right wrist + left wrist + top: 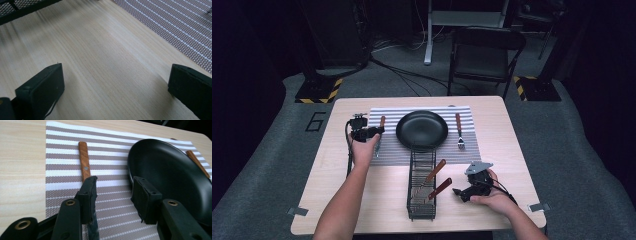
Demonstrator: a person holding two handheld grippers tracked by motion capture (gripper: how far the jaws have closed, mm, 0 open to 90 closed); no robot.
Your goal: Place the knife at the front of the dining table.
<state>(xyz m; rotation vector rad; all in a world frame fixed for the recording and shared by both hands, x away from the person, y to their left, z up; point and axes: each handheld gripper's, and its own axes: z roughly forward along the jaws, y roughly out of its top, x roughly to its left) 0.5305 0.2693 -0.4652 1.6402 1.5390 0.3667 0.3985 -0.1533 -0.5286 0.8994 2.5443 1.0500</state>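
A black plate (422, 129) (170, 175) sits in the middle of a striped placemat (387, 155) (62, 152). Left of it lies a wooden-handled knife (381, 125) (84, 161); right of it lies a wooden-handled fork (459, 131) (197, 162). My left gripper (374, 132) (113, 187) hovers open over the mat between knife and plate, its left jaw above the knife's blade, nothing between the jaws. My right gripper (457, 191) (115, 80) is wide open over bare wood, right of a black wire basket (422, 214) (22, 7).
Two wooden-handled utensils (434, 172) (441, 187) lie slanted in the basket. A corner of the placemat (180, 27) lies ahead of the right gripper. A folding chair (484, 55) stands on the floor beyond the table's far edge.
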